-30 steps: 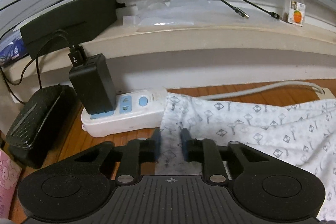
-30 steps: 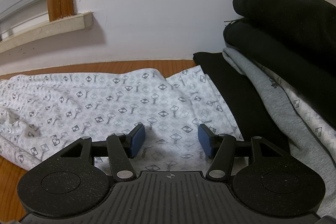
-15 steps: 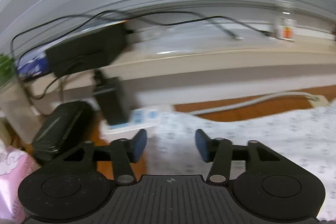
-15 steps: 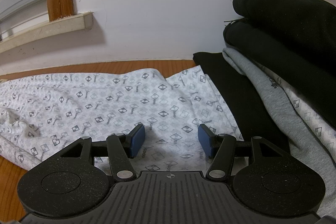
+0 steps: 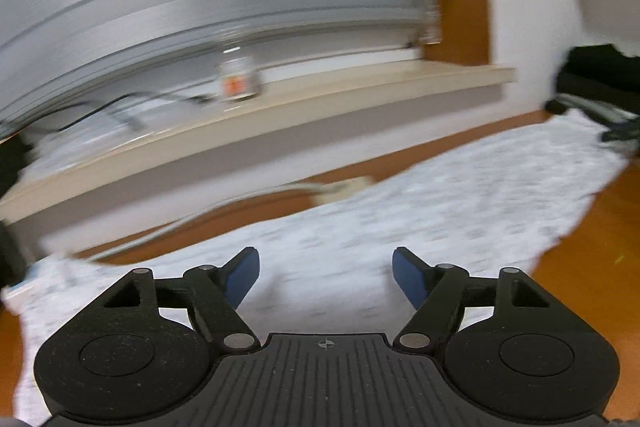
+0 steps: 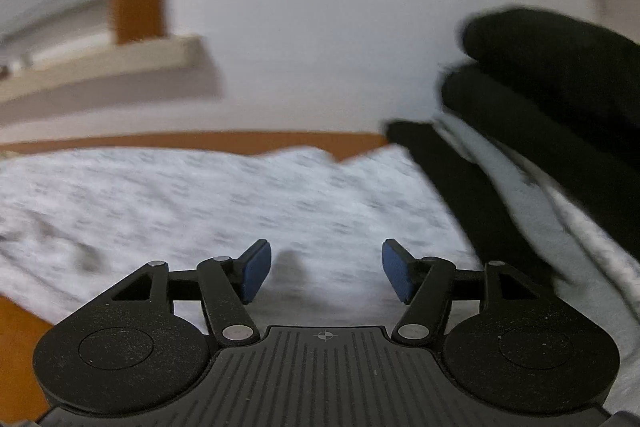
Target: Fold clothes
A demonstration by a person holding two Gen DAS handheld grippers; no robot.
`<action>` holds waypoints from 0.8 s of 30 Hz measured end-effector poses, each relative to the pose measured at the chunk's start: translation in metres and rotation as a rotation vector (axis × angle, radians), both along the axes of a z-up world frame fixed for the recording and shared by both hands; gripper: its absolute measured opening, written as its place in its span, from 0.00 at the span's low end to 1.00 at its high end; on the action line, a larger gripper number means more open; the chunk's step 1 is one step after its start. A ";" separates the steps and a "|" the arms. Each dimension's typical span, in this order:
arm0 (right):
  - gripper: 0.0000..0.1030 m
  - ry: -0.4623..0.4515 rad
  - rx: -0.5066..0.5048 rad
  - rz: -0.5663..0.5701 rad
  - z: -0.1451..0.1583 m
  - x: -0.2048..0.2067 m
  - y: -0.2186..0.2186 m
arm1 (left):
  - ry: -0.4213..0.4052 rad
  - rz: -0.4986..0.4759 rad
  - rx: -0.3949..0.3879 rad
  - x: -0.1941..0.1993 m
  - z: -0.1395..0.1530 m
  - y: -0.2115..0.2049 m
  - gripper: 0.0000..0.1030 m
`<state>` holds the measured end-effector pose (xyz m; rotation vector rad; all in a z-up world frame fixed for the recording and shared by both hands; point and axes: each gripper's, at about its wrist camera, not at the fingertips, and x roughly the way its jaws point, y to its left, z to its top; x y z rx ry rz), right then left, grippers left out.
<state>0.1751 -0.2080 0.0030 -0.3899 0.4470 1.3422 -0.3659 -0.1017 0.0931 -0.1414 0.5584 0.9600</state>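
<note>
Left wrist: patterned white garment (image 5: 440,211) is lying flat on the wooden bench (image 5: 592,247). Looks thin, limp and light, so I'm picking an edge or corner. Left tongs (image 5: 326,277) have just been opening, now wide, nothing between them.

Right wrist: right tongs (image 6: 326,269) have also been opening a little, hovering over the same cloth, empty, beside the stacked clothes (image 6: 552,99).

Before you the patterned garment (image 5: 460,195) lies spread on the wooden table (image 5: 592,239). Behind it, along the wall, runs the sill (image 5: 280,107), a small jar (image 5: 239,81) standing on it. To your right the stacked clothes (image 6: 552,115) overlap the garment's edge.
</note>
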 end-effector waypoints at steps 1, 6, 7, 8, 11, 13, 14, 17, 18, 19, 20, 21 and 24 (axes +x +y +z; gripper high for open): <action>0.60 -0.010 0.007 0.025 0.004 -0.014 0.001 | 0.000 -0.022 0.004 0.011 -0.001 -0.005 0.76; 0.61 -0.030 0.020 0.189 0.020 -0.085 0.008 | 0.061 -0.113 0.034 0.062 -0.015 -0.028 0.76; 0.61 -0.032 0.020 0.221 0.023 -0.099 0.010 | 0.078 -0.127 0.039 0.070 -0.019 -0.032 0.76; 0.61 -0.034 0.024 0.254 0.025 -0.114 0.012 | 0.094 -0.142 0.043 0.075 -0.023 -0.034 0.76; 0.61 -0.034 0.032 0.345 0.031 -0.153 0.015 | 0.140 -0.193 0.047 0.088 -0.034 -0.039 0.74; 0.61 -0.031 0.036 0.402 0.034 -0.175 0.014 | 0.164 -0.222 0.034 0.091 -0.040 -0.040 0.66; 0.61 -0.030 0.038 0.430 0.035 -0.186 0.014 | 0.171 -0.222 0.036 0.091 -0.041 -0.039 0.58; 0.61 -0.033 0.035 0.513 0.035 -0.217 0.012 | 0.188 -0.220 0.044 0.091 -0.043 -0.037 0.42; 0.61 -0.041 0.028 0.532 0.035 -0.225 0.012 | 0.181 -0.217 0.052 0.089 -0.041 -0.036 0.27; 0.61 -0.051 0.021 0.548 0.034 -0.233 0.012 | 0.174 -0.214 0.060 0.087 -0.039 -0.034 0.16; 0.61 -0.060 0.013 0.565 0.032 -0.240 0.013 | 0.164 -0.211 0.068 0.085 -0.036 -0.033 0.03; 0.61 -0.072 0.009 0.576 0.032 -0.246 0.011 | 0.142 -0.206 0.070 0.082 -0.030 -0.031 0.03; 0.61 -0.092 0.007 0.596 0.032 -0.259 0.011 | 0.103 -0.193 0.081 0.077 -0.017 -0.025 0.02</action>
